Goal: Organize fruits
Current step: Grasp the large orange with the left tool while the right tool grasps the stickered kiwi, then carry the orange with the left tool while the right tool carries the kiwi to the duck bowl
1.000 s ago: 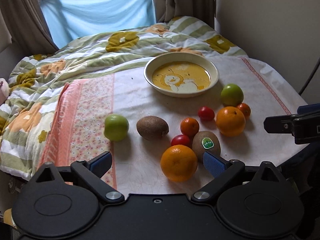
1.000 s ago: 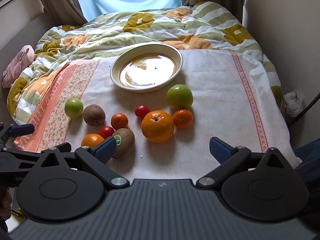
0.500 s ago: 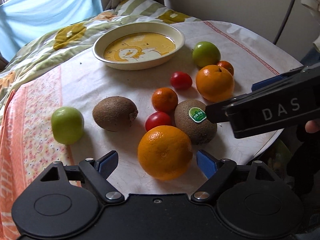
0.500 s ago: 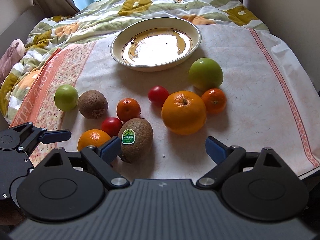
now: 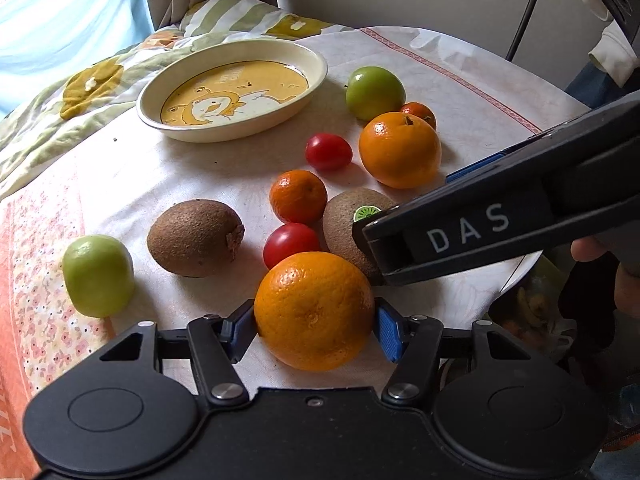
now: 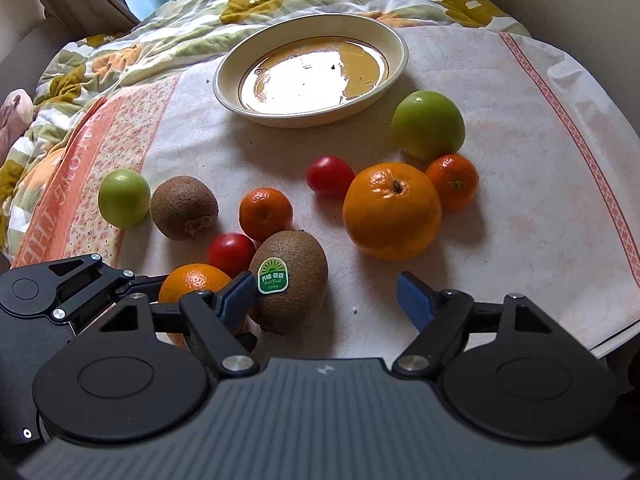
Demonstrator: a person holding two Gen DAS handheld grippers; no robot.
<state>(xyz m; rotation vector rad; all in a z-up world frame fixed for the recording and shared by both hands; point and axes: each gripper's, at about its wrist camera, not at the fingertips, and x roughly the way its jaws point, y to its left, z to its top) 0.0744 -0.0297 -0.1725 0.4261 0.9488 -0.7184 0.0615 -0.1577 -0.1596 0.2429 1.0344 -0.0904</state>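
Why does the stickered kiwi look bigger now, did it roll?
No. The stickered kiwi sits beside the same tomato; the right tool came closer, jaws closing around it.

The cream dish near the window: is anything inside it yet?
No fruit. The dish holds only its printed yellow cartoon picture; glare hides part of its floor in the right wrist view.

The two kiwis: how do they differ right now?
The near kiwi wears a green sticker; the far kiwi has none and shows a rough scar at one end. The near kiwi lies between the open right gripper fingers, against a red tomato; the far kiwi lies beside a green apple. Both are brown and fuzzy.
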